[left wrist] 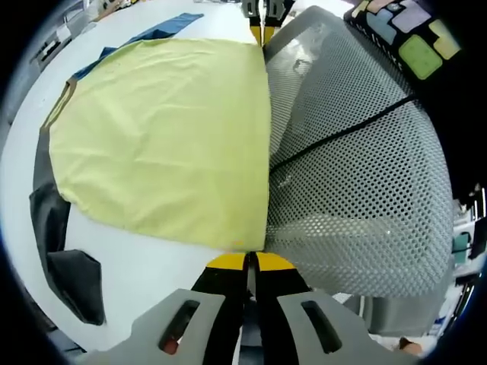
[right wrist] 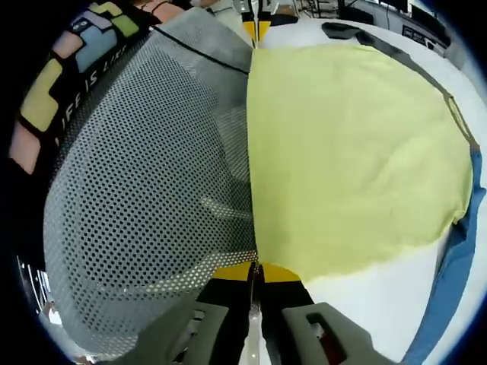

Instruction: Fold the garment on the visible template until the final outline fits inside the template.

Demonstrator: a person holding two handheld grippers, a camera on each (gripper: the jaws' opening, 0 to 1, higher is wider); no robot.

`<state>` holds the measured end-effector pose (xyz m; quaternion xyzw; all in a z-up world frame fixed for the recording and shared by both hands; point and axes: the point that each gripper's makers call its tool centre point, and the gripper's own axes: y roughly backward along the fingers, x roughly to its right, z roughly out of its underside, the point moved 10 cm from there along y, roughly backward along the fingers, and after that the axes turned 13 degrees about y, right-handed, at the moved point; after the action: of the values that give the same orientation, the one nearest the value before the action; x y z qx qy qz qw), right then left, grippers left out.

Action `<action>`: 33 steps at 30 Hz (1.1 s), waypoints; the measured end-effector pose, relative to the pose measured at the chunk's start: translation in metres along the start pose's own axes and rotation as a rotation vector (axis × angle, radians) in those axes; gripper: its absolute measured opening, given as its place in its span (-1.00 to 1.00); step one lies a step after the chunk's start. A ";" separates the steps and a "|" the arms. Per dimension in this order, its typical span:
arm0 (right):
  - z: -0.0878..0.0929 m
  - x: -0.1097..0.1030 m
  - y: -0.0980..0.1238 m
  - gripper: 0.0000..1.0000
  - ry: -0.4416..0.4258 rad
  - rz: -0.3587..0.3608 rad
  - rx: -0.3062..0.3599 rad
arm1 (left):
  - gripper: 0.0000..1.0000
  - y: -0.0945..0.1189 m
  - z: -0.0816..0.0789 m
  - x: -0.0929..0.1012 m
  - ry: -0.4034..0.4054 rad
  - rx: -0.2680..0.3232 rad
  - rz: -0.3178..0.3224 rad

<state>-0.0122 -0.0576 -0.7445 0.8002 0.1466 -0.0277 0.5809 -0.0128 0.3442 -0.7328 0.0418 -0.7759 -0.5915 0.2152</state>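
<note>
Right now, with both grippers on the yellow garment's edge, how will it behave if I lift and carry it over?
The yellow garment is probably floppy: it lies flat with soft wrinkles, so it should sag between the left gripper and right gripper. It looks thin, likely light. The mesh chair back beside the held edge might snag it.

Only readable bit: white block capitals "LIFE IS LIF", cut off after that, printed on the black fabric with pastel colour blocks (right wrist: 72, 72) at the upper left of the right gripper view. Same colour-block fabric (left wrist: 403, 34) in the left gripper view, but no lettering legible there.
</note>
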 end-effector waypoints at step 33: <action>0.026 0.038 0.063 -1.00 -0.574 0.750 0.342 | -1.00 0.037 -0.045 0.004 0.262 0.764 -0.384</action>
<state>0.0441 -0.0925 -0.7029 0.8417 -0.3234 -0.0598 0.4282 0.0083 0.3131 -0.6874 0.3360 -0.8832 -0.2814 0.1671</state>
